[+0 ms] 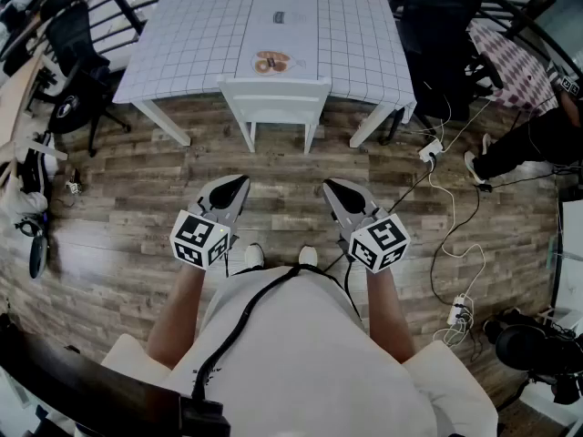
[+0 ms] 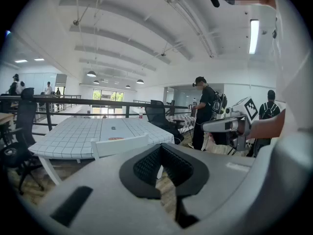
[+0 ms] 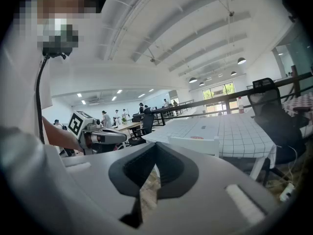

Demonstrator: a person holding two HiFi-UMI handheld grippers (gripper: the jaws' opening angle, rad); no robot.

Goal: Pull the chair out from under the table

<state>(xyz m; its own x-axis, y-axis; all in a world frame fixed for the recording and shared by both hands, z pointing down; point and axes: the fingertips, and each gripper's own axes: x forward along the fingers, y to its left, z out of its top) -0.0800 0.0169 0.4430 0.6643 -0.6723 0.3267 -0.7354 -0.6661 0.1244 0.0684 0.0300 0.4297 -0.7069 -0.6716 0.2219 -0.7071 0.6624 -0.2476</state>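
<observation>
A white chair (image 1: 274, 97) is tucked under the near edge of a table with a white grid cloth (image 1: 200, 35); only its backrest and legs show. The chair backrest (image 2: 120, 145) also shows in the left gripper view, and as chair backrest (image 3: 195, 144) in the right gripper view. My left gripper (image 1: 240, 184) and right gripper (image 1: 330, 188) hover side by side over the wood floor, well short of the chair. Both are shut with nothing between their jaws. Each points toward the chair.
A small plate (image 1: 271, 62) lies on the table behind the chair. Black office chairs (image 1: 77, 80) stand at the left, another (image 1: 437, 25) at the right. Cables and power strips (image 1: 455, 309) trail over the floor on the right. A person (image 2: 203, 111) stands beyond the table.
</observation>
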